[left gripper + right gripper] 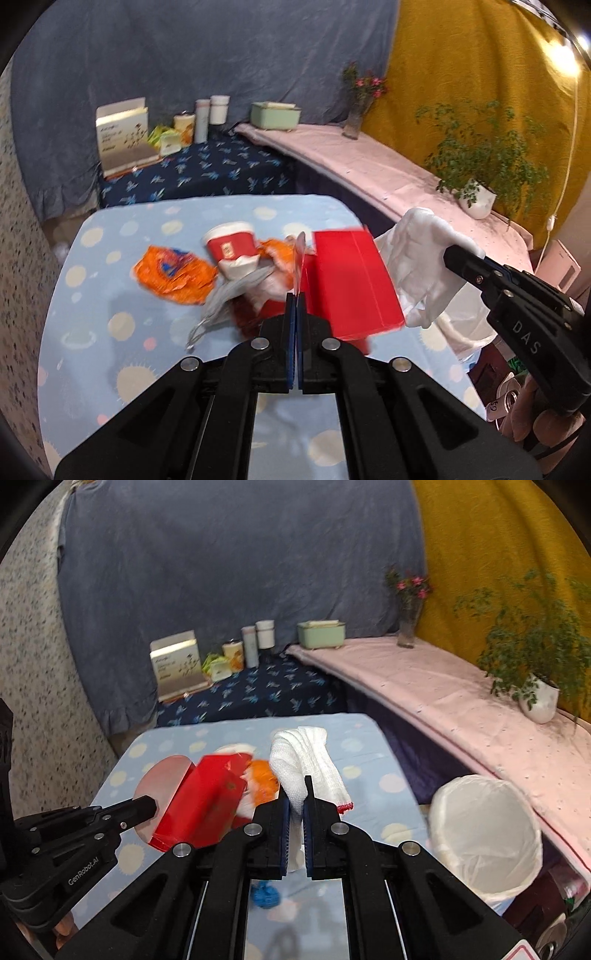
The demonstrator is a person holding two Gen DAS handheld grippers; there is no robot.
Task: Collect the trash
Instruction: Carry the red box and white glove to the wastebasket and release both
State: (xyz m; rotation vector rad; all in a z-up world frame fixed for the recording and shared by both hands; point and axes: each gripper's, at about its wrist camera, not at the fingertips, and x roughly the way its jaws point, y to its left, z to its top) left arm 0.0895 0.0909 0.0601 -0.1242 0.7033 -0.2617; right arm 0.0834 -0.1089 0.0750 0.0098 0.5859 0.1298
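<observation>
Fingers of left gripper [295, 306] pressed nearly together on thin edge of a clear disc [300, 254], seen as a pinkish round only in right view. Fingers of right gripper [295, 808] narrowly parted, clamped on white glove [306, 760], held above tabletop [369, 746]. Beside disc, red box [351, 280]. Paper cup [231, 243], orange wrapper [173, 275] and grey mask [225, 299] on tabletop, clear only in left view. White-lined bin [484, 834] at right, whole only in right view.
</observation>
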